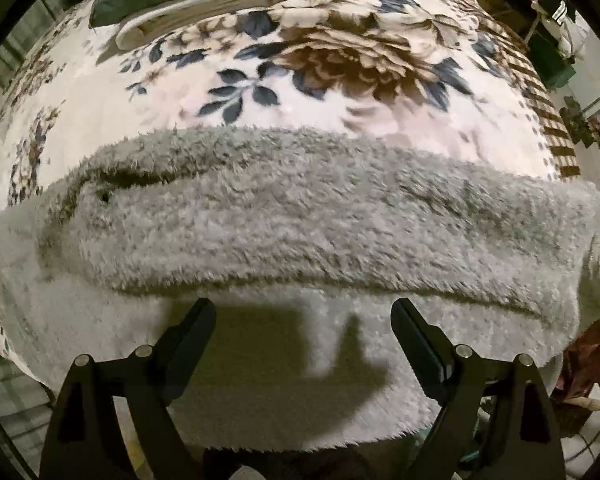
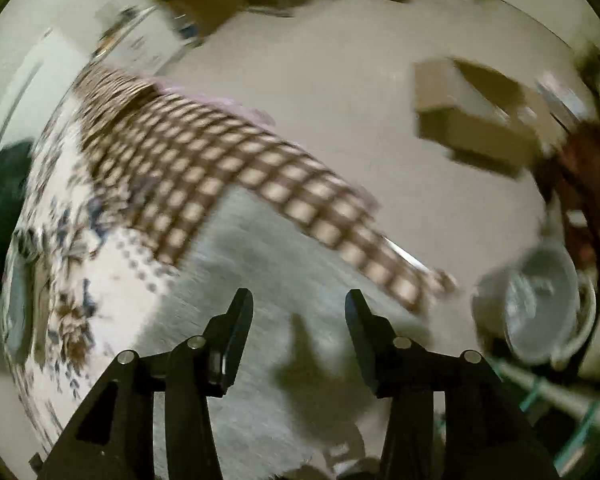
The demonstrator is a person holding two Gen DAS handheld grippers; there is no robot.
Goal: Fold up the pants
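Fluffy grey-white pants (image 1: 300, 232) lie folded across a floral blanket (image 1: 300, 92), one layer doubled over another with a thick fold edge toward me. My left gripper (image 1: 303, 316) hovers above the lower layer, open wide, nothing between its fingers. In the blurred right wrist view the same pale fleece (image 2: 260, 264) spreads below my right gripper (image 2: 299, 304), which stands open above it with an empty gap. Each gripper throws a dark shadow on the fabric beneath it.
Folded clothes (image 1: 204, 4) are stacked at the blanket's far end. The blanket's brown checked border (image 2: 228, 168) hangs over the bed edge. On the floor beyond stand a cardboard box (image 2: 472, 120) and a white pot (image 2: 540, 304).
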